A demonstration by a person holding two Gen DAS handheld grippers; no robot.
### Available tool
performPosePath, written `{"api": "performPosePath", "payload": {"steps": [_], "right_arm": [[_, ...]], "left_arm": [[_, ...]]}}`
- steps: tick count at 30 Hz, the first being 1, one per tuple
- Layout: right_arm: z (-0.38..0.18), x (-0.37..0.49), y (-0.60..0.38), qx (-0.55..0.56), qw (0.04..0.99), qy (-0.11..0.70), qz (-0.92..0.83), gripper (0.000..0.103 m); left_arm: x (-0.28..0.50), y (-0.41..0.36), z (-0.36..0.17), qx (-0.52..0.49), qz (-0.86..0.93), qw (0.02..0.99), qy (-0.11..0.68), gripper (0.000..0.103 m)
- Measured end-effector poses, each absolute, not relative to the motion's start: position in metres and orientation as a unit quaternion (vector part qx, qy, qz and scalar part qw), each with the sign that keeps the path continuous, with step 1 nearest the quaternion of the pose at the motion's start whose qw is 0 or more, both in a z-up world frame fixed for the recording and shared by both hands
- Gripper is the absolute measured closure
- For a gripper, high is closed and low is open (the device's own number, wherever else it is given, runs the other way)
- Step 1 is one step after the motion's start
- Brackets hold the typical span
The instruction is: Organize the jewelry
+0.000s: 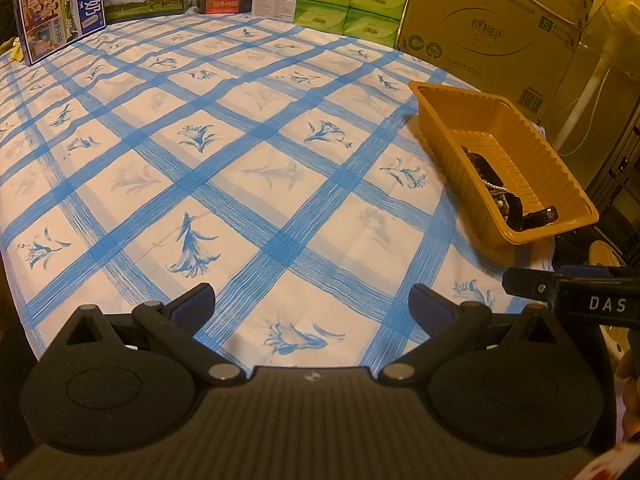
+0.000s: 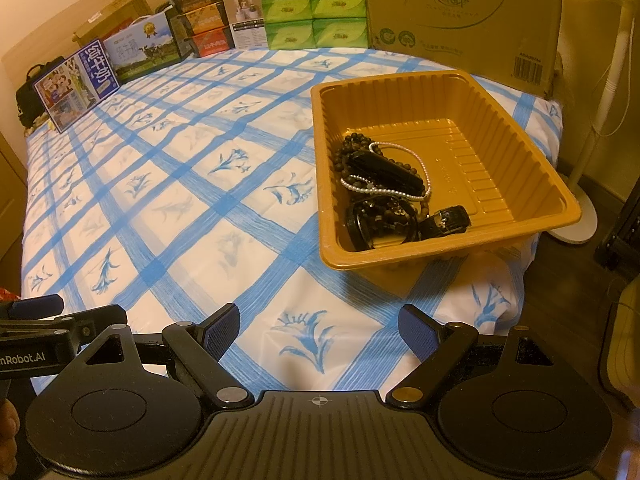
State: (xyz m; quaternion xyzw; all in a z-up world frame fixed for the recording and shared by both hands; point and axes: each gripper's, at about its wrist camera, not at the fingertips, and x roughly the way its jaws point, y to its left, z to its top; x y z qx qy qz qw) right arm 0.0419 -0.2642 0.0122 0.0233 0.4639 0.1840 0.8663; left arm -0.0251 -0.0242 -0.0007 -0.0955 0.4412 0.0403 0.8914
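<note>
Right of centre in the right wrist view, an orange plastic tray (image 2: pixel 532 184) is seen resting on the surface (image 2: pixel 192 184), which is covered by a white cloth with blue checks and flower prints. Inside the tray, toward its lower left corner, the jewelry (image 2: pixel 384 184) is piled: dark bead strings, a white pearl strand (image 2: pixel 425 168) draped over a black oblong item, and a small black piece (image 2: pixel 450 219) just beside the heap. At the bottom of that frame the right gripper (image 2: pixel 319 332) is shown with jaws spread wide and nothing between them, held over bare cloth, apart from the tray. In the left wrist view the left gripper (image 1: pixel 311 306) is likewise seen wide and empty at bottom centre, with the tray at the right edge of the frame. Along the top of both frames, milk cartons (image 1: pixel 60 16), green tissue packs (image 2: pixel 312 4) and a large cardboard box (image 2: pixel 464 16) are lined up. A white stand (image 2: pixel 588 148) is visible at far right.
</note>
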Motion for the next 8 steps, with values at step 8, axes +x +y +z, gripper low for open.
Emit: {"api": "performPosePath", "payload": {"steps": [8], "right_arm": [[0.0114, 0.0432, -0.2669, 0.024, 0.867, 0.463, 0.183, 0.017]], "left_arm": [[-0.0236, -0.0267, -0.0003, -0.095, 0.044, 0.895, 0.433, 0.000]]}}
